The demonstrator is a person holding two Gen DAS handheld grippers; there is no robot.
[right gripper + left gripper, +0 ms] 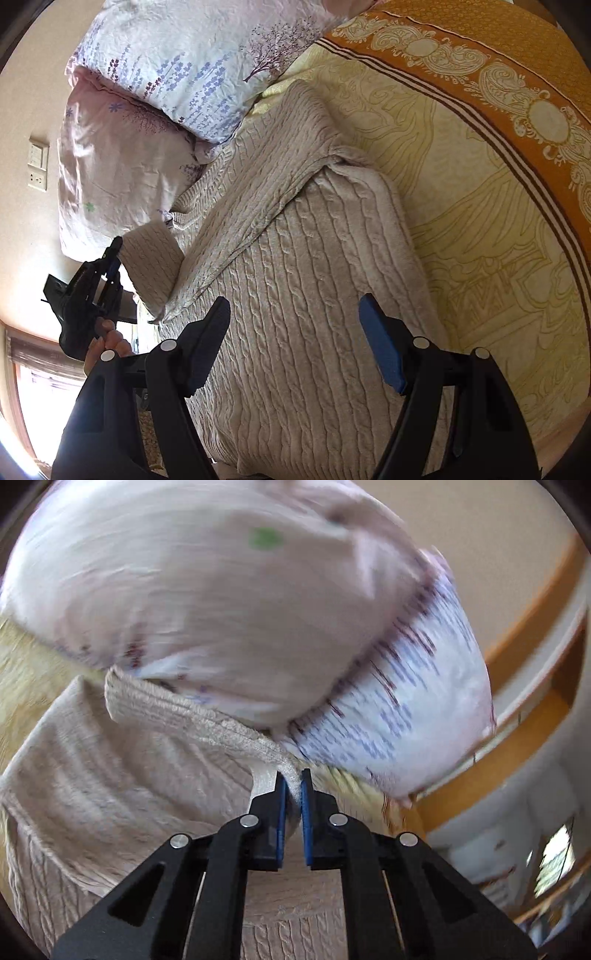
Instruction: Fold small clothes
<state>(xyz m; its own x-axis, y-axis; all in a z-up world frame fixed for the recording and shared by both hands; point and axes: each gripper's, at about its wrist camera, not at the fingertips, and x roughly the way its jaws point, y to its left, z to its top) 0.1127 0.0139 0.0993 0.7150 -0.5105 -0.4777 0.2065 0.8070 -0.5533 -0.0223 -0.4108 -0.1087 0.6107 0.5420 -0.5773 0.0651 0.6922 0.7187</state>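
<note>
The left gripper [292, 781] has its blue pads [281, 812] pinched almost together on a ribbed edge of the beige cable-knit sweater [122, 760], low in the centre of the left wrist frame. In the right wrist view the same gripper [117, 245] sits at the left edge of the frame, lifting a ribbed cuff clear of the bed.

The right gripper [293, 306] hangs above the sweater [306, 295] with its fingers spread wide and nothing between them; one blue pad [382, 347] shows at lower right.

The sweater fills the middle of the right wrist frame, lying flat on a yellow patterned bedspread [480, 221] with an orange border, one sleeve folded diagonally across the body. Its knit is thick, with vertical cable ribs.

Two floral pillows [177, 59] lie at the upper left, touching the garment's top edge. The left wrist view is motion-blurred, so the pillows [229, 602] there are smeared. The sweater's lower hem is cut off behind the right gripper's black frame.
</note>
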